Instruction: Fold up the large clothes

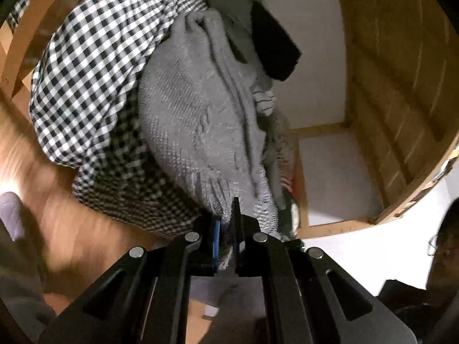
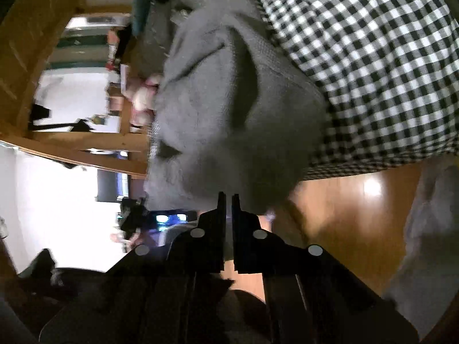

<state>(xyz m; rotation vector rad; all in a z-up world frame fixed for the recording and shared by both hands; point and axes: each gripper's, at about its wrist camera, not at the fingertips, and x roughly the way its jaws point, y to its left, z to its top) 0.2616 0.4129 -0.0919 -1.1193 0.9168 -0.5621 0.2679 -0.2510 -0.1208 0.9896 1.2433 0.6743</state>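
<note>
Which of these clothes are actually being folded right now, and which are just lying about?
In the job:
- grey knit sweater, pinched at its hem by the left gripper
- right gripper, fingers nearly together at the sweater's edge; whether it grips is unclear

Lying about:
- checked cloth beside the sweater
- black garment
- wooden floor

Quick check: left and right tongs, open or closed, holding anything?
Left tongs: closed on the ribbed hem of the grey knit sweater.
Right tongs: nearly closed at the sweater's edge; whether they grip it cannot be told.
</note>
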